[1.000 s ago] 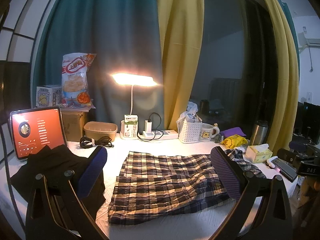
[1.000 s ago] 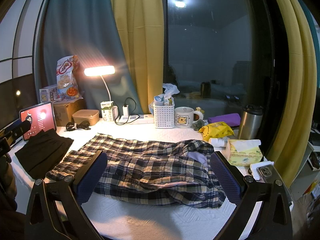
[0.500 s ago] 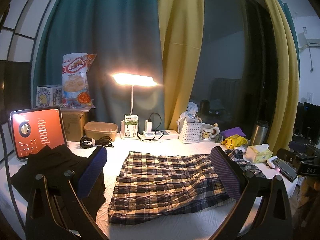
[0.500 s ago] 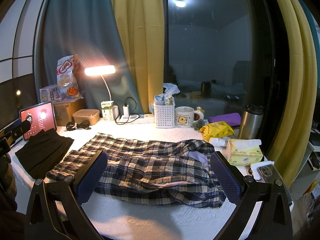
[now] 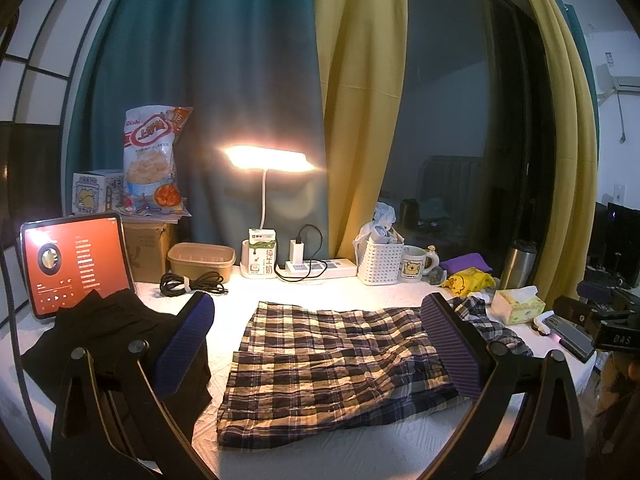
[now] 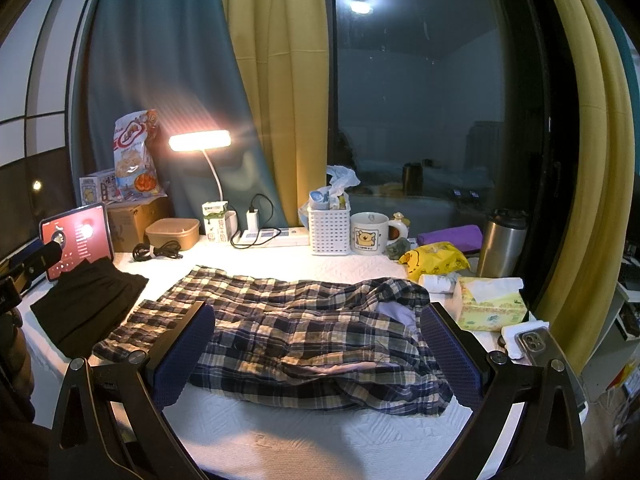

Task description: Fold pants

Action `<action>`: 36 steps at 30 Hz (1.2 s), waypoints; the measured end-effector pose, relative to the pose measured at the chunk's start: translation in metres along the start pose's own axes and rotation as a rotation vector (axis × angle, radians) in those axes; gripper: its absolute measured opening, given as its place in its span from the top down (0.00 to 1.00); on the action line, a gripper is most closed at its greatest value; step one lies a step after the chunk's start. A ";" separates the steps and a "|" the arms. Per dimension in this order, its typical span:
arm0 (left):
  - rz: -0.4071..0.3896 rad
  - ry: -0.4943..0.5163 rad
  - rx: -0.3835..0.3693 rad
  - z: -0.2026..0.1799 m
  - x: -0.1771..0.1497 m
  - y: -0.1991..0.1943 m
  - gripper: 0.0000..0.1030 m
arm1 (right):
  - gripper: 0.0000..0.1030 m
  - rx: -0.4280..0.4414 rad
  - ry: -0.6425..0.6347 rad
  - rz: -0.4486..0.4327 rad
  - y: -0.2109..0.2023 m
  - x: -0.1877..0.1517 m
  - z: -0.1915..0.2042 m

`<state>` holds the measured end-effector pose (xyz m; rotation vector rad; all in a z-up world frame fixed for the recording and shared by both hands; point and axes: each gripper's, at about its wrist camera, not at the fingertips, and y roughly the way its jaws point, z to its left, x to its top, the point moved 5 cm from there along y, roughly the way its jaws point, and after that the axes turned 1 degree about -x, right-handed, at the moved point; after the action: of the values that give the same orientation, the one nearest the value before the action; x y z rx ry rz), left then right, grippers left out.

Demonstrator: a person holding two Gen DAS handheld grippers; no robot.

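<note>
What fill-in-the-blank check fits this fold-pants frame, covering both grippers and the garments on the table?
1. The plaid pants lie spread on the white ____.
2. Both the left gripper and the right gripper are ____ and hold nothing.
3. The folded black garment lies in front of the ____ with the red screen.
4. The tissue box sits beside the ____ end of the pants.

Missing words: table; open; tablet; right

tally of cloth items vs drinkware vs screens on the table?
Cloth: 3, plaid pants, black garment, purple cloth
Drinkware: 2, mug, steel tumbler
Screens: 2, tablet, phone
Total: 7
</note>
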<state>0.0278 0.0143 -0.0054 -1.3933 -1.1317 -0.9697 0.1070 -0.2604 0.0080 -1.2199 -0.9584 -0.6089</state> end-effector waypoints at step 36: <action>0.287 0.078 0.078 0.045 -0.011 0.155 0.01 | 0.00 -0.078 0.124 0.189 0.137 -0.015 -0.083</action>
<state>0.1748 0.0564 -0.0568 -1.3975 -0.8730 -0.7596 0.2359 -0.3046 -0.0781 -1.3097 -0.7120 -0.5689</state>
